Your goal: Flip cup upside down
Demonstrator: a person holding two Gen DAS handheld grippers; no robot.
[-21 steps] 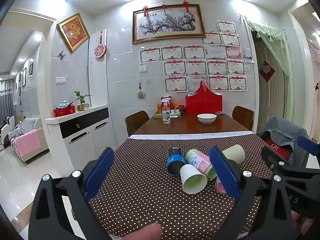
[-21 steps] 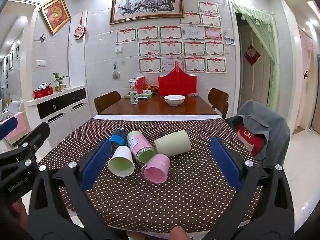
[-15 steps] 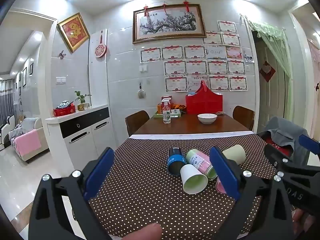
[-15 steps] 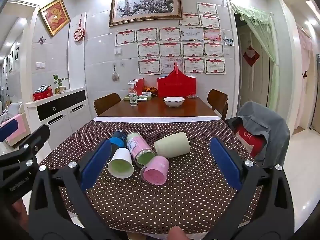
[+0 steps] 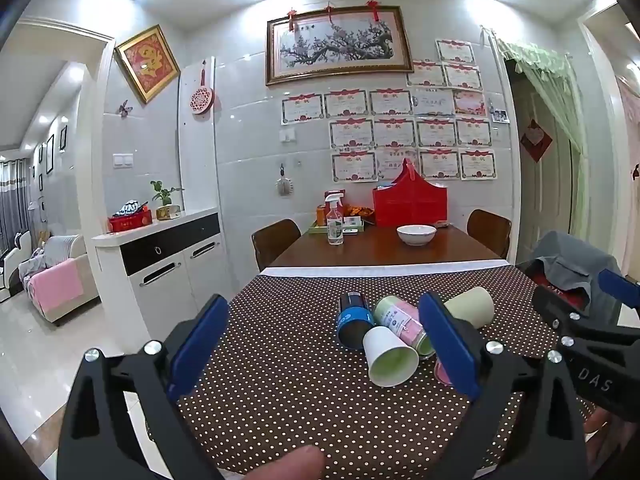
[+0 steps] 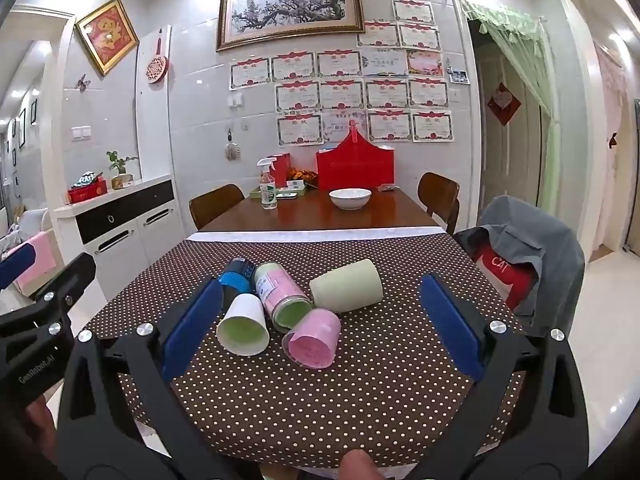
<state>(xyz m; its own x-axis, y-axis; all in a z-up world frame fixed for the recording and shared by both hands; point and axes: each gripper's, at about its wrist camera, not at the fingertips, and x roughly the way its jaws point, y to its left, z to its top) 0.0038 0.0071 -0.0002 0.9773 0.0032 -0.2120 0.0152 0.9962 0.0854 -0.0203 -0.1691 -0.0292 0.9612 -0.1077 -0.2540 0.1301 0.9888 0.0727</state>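
Observation:
Several cups lie on their sides in a cluster on the brown dotted tablecloth point(image 6: 360, 400): a white cup with green inside point(image 6: 243, 330), a pink cup point(image 6: 314, 338), a pink-and-green labelled cup point(image 6: 282, 294), a pale green cup point(image 6: 348, 286) and a blue cup point(image 6: 236, 276). My right gripper point(image 6: 320, 328) is open and empty, held in front of the cluster. My left gripper point(image 5: 320, 352) is open and empty, left of the cups; the white cup point(image 5: 390, 358) and blue cup point(image 5: 354, 320) show between its fingers. The pink cup is mostly hidden behind its right finger.
Beyond the cloth the bare wooden table holds a white bowl point(image 6: 350, 199), a spray bottle point(image 6: 267, 188) and a red bag point(image 6: 355, 166). A chair draped with a grey jacket point(image 6: 532, 256) stands at the right. A white sideboard point(image 5: 160, 256) stands at the left.
The right gripper has moved slightly forward toward the cups, which look a little larger. The left gripper has stayed nearly still. Both stay open.

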